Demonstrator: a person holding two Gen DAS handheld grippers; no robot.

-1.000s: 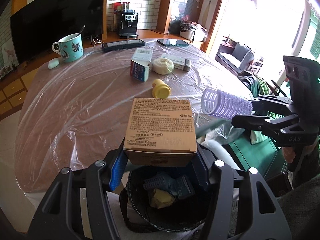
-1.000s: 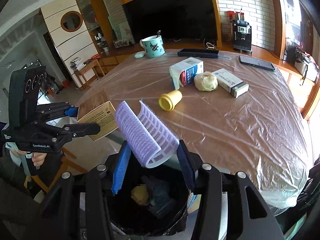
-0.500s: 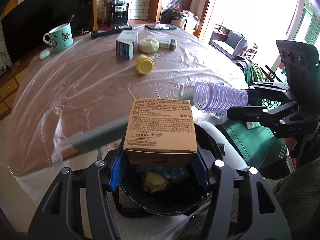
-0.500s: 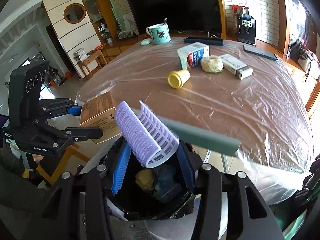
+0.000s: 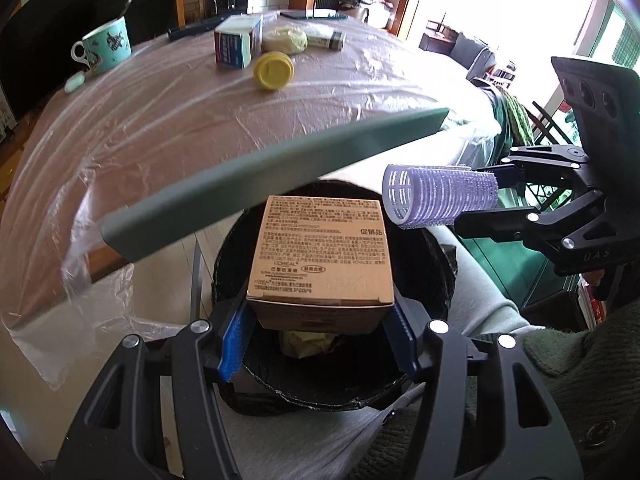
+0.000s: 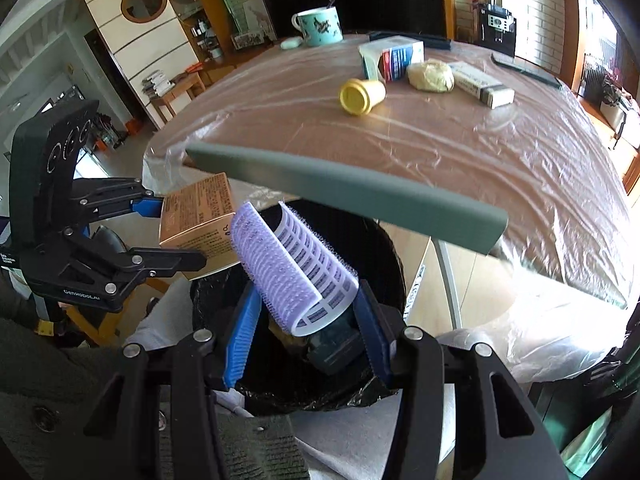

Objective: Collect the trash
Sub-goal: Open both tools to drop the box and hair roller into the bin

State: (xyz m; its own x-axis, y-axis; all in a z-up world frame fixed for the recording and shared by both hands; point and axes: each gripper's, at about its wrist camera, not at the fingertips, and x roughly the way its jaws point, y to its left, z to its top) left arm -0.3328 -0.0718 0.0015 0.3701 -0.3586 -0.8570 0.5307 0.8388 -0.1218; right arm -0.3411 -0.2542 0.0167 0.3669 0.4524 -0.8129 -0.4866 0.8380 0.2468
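Observation:
My left gripper (image 5: pixel 318 320) is shut on a tan cardboard box (image 5: pixel 320 256) and holds it over the black-lined trash bin (image 5: pixel 432 252). My right gripper (image 6: pixel 306 324) is shut on a purple hair roller (image 6: pixel 296 268), also over the bin (image 6: pixel 384 240). In the left wrist view the roller (image 5: pixel 438 196) and right gripper (image 5: pixel 496 196) are at the right; in the right wrist view the box (image 6: pixel 198 216) and left gripper (image 6: pixel 176 228) are at the left. Yellowish and dark trash (image 5: pixel 304 344) lies inside the bin.
The plastic-covered table (image 5: pixel 160 120) beyond the bin holds a yellow cup (image 5: pixel 274 70) on its side, a milk carton (image 5: pixel 236 46), a yellowish wad (image 5: pixel 286 40), a small box (image 6: pixel 480 84) and a teal mug (image 5: pixel 106 46). A grey-green chair back (image 5: pixel 260 172) crosses just above the bin.
Both grippers have pulled back from the table and lowered, so the box and roller now hang over the bin's mouth. The chair back now crosses both views. Grips are unchanged.

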